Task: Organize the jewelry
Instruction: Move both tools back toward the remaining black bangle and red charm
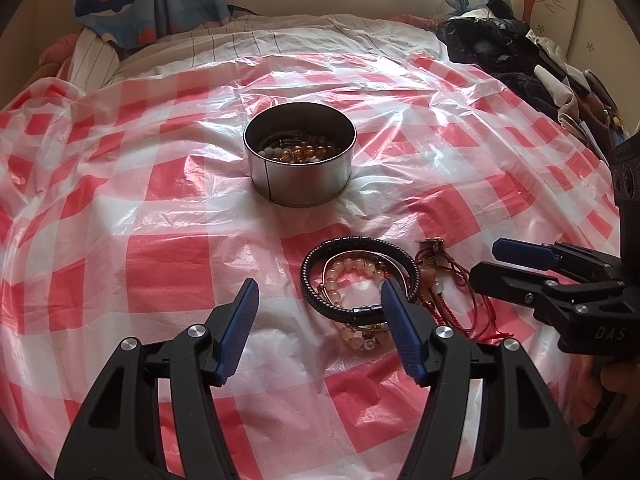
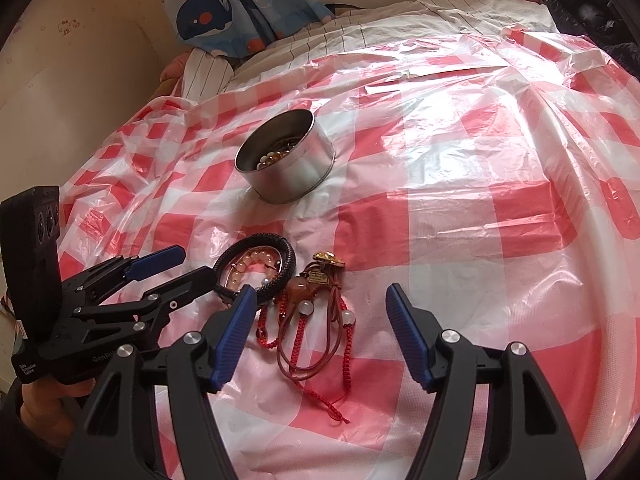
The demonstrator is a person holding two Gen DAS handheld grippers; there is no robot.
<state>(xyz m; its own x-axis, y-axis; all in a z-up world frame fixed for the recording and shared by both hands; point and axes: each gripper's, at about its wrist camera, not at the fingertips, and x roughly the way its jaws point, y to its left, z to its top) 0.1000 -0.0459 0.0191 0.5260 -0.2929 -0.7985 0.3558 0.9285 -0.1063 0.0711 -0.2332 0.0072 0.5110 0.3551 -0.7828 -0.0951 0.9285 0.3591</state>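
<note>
Left wrist view: round silver metal tin (image 1: 300,160) holding beads, 12 o'clock.
Left gripper (image 1: 320,300): jaws wide apart, empty.
Right gripper (image 2: 320,300): jaws wide apart, empty, over red knotted cord bracelets (image 2: 316,320).
Black braided leather bangle (image 1: 356,276): 1 o'clock.

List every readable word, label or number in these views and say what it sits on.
"DAS": black body of the right gripper, seen from the left wrist.
"Data Acquisition System": small white print on the black body of the left gripper, barely legible.
"Gen...": same body, cut off.
Brass tag on the red cord charm: unreadable.

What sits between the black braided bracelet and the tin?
Nothing visible: only bare checked plastic sheet lies between the black braided bracelet and the open tin.
</note>
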